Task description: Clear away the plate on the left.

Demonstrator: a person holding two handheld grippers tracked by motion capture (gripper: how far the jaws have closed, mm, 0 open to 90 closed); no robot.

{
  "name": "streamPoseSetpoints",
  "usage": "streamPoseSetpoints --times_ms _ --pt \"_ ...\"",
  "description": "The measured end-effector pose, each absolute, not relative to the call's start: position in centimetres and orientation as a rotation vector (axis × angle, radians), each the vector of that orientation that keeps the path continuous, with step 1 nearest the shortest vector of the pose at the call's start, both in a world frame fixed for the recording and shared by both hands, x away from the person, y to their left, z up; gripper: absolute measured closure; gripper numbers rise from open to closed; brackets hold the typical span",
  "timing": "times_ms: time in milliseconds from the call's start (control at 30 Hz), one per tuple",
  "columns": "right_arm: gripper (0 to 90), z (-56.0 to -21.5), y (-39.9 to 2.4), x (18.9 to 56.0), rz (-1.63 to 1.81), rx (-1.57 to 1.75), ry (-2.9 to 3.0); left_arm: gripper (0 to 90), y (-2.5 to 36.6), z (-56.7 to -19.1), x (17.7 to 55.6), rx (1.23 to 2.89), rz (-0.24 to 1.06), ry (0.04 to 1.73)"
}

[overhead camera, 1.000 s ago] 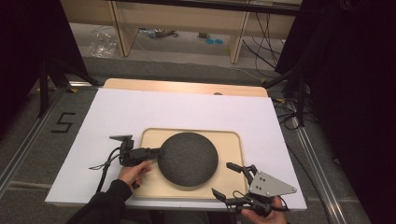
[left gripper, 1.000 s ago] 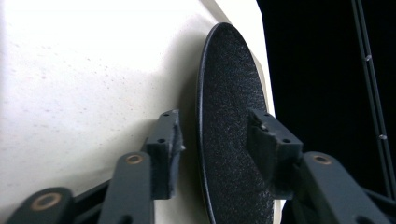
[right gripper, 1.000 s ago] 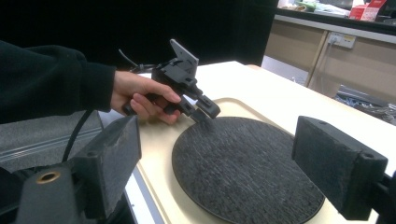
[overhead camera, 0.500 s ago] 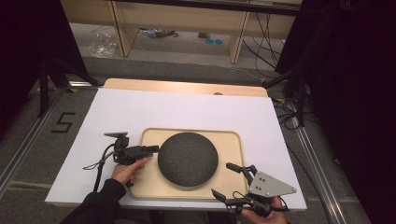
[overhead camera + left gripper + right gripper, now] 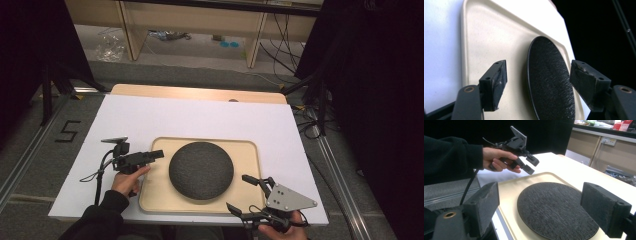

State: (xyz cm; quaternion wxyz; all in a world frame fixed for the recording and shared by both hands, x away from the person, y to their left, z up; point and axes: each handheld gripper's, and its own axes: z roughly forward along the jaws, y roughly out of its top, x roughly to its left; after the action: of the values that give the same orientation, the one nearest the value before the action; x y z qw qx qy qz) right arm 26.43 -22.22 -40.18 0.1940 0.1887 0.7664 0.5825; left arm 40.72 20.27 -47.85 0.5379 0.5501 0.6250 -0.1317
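Lab: black curtains (image 5: 370, 75), floor cables (image 5: 285, 45)

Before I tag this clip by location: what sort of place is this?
Probably a lab or workshop recording station: a white table ringed by black curtains, loose cables on the floor, wooden shelving behind.

Round dark-grey mat (image 5: 201, 170) w/ a fine speckled, felt-like texture, on a pale beige rectangular tray (image 5: 250, 150). Tabletop (image 5: 210, 120) covered in plain white, light wood strip at the far edge. Left gripper (image 5: 156, 154) all black; right gripper (image 5: 241, 193) black w/ a grey three-cornered plate. Person's sleeve (image 5: 107, 215) black.
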Motion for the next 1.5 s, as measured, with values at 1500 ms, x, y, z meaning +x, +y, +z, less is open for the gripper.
streamPoseSetpoints --times_ms 1500 --pt "16.7 -40.3 -22.1 26.4 1.620 0.526 2.166 26.9 25.7 -44.8 38.5 1.325 -0.105 1.421"
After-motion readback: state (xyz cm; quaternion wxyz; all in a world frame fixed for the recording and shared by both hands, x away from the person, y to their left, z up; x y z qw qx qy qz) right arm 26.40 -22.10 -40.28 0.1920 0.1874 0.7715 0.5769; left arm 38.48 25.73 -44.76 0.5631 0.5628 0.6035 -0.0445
